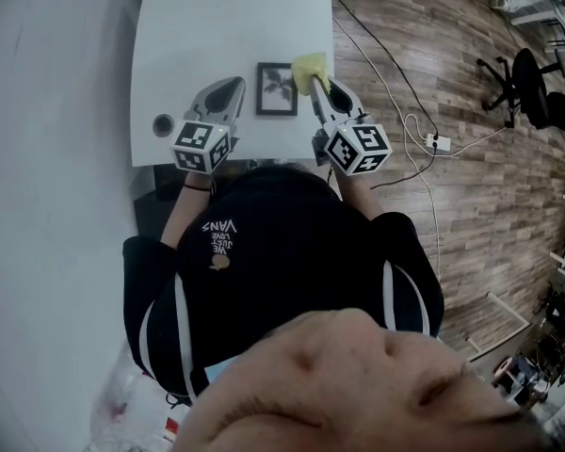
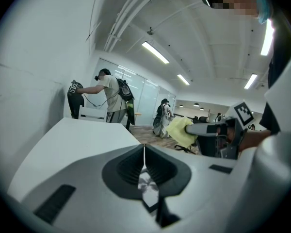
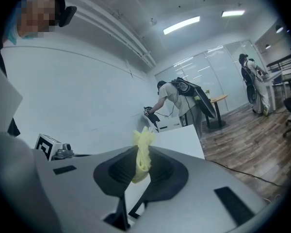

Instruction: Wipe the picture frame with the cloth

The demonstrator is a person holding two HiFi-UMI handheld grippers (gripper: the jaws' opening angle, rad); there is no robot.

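Cloth [image 1: 310,68], soft and limp, sits pinched in the right gripper [image 1: 318,88] at the 2 o'clock corner of the light, probably slippery picture frame [image 1: 277,88] flat on the table [image 1: 226,17], whose 9 o'clock edge the closed left gripper [image 1: 234,87] could steady.

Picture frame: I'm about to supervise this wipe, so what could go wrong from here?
The picture frame lies loose on the table; the left gripper is shut beside it, not on it, so a stroke may shove it. The right gripper pinches only a bunch of the cloth, so its hard fingers might scrape the frame.
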